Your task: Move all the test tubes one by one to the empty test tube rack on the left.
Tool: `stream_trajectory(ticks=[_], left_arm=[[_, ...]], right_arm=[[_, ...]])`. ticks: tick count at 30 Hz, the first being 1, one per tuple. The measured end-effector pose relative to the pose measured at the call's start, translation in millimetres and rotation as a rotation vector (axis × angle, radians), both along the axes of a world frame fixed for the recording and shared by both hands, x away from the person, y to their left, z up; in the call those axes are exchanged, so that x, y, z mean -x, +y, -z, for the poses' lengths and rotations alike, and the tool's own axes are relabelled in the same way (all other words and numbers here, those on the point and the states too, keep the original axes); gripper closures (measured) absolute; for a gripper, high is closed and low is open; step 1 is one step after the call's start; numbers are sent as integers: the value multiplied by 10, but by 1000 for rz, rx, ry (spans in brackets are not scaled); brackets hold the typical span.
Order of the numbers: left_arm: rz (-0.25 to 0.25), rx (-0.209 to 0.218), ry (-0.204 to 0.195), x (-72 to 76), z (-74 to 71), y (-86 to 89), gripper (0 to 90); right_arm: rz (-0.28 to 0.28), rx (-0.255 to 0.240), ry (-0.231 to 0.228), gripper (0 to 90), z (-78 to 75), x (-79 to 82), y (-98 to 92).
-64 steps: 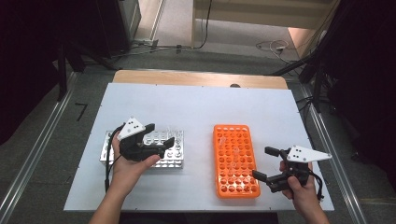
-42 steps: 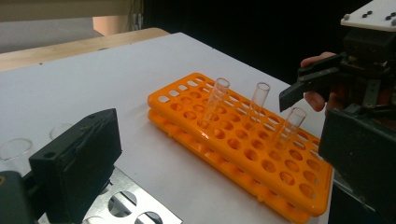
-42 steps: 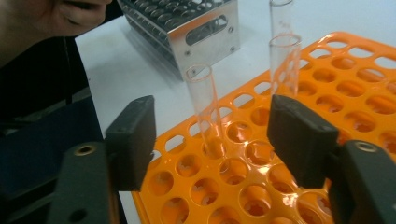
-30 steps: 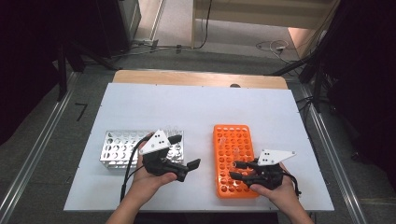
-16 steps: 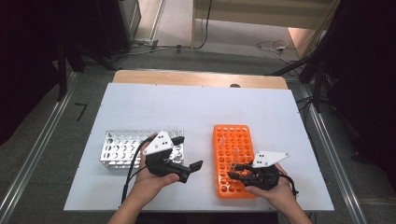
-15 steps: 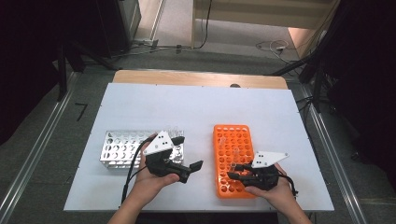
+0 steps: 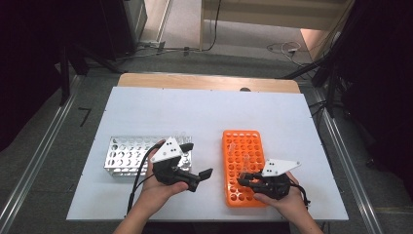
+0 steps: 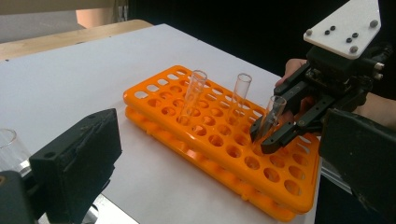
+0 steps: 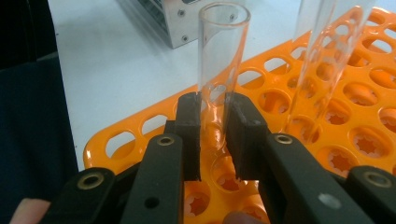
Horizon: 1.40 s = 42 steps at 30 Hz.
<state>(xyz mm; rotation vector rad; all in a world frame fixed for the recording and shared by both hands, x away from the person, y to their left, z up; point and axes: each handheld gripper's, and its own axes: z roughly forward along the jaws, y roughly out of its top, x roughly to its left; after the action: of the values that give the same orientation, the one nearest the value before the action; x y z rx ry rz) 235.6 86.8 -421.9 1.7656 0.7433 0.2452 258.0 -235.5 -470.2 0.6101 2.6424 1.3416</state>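
Over the near end of the orange rack [image 7: 243, 168], at the right of the table [image 7: 204, 112], I have the right gripper [image 9: 212, 128] clamped on a glass test tube [image 9: 219, 70]; its jaws have just been closing and the pads now press the tube's lower part, with the foot seated in a rack hole. My left gripper [image 7: 192, 168] hangs between the racks, jaws apart and empty, beside the metal rack [image 7: 126, 156]. I judge this the grasp step; next comes a straight lift, clear of the two neighbouring tubes [image 8: 240, 93].
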Motion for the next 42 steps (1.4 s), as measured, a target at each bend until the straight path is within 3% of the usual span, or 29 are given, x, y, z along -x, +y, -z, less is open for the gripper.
stream_trajectory(ticks=[21, 30, 36, 42], left_arm=[[12, 10, -16, 41, -47, -58, 0], [65, 19, -32, 103, -111, -182, 9], [142, 54, -42, 147, -129, -264, 142], [185, 53, -47, 186, -124, -357, 268]], right_arm=[[40, -120, -32, 742, -362, 94, -166], [5, -117, -30, 741, -404, 163, 22], [-26, -111, -25, 742, -395, 200, 160], [-49, -110, -18, 742, -391, 234, 267]])
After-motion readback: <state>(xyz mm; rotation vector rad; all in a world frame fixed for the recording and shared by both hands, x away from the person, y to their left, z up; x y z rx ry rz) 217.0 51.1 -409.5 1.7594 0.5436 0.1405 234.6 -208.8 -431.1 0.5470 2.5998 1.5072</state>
